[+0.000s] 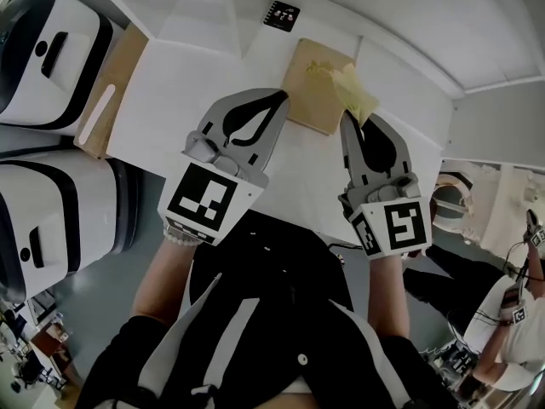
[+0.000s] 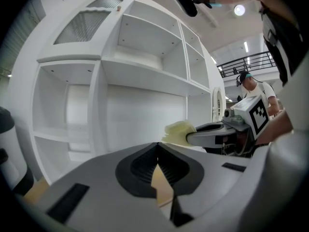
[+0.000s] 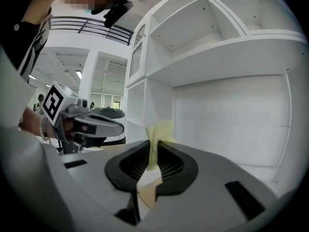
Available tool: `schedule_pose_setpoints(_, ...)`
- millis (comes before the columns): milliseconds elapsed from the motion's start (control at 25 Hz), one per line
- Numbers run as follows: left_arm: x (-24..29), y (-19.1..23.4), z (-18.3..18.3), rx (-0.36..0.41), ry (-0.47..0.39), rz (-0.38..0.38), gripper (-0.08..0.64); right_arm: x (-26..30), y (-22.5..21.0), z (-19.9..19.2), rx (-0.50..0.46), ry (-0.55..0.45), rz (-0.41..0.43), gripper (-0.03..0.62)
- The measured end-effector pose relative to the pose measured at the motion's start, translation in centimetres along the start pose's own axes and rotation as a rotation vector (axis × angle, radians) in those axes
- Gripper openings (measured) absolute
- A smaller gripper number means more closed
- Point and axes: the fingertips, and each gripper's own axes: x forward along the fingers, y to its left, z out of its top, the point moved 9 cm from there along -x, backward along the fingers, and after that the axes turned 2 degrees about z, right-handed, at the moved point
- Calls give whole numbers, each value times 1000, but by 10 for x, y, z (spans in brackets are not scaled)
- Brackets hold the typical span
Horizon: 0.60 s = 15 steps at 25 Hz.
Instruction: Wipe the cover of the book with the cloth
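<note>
Upper centre of the head view, the book (image 1: pixel 317 85) lies on the counter (image 1: pixel 187 83). Your right gripper (image 1: pixel 348 118) pinches the cloth (image 1: pixel 358 92) tight in its fingers over the book. Your left gripper (image 1: pixel 283 98), fingers closed and empty, sits at its left edge.

Left gripper (image 1: pixel 278 100): held out forward, jaws pressed together at the tips, nothing between them.
Right gripper (image 1: pixel 348 119): held out alongside the left, apart from it, jaws clamped on a fold of yellow cloth (image 1: pixel 358 93).
Left forearm (image 1: pixel 162 284): bare, angled up and inward.
Right forearm (image 1: pixel 387 301): bare, nearly straight ahead.
Marker cubes: at the rear of each gripper, facing upward.
</note>
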Motion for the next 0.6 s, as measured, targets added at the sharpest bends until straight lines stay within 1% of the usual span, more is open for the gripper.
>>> schedule_pose_setpoints(80,-6,0,5,-13,-3,6,0,-4,-1,5,9,-18,-7,37)
schedule_pose_setpoints(280,-19,0,14,-9,-8,17,0,-11,1,9,9,-24,-22,37)
schedule_pose_setpoints(400,-23,2,14,-17,0,28,0,-13,2,8,22,-31,-31,36)
schedule_pose_setpoints(600,-24,2,13,-12,-1,19,0,-15,8,7,23,-28,-36,37)
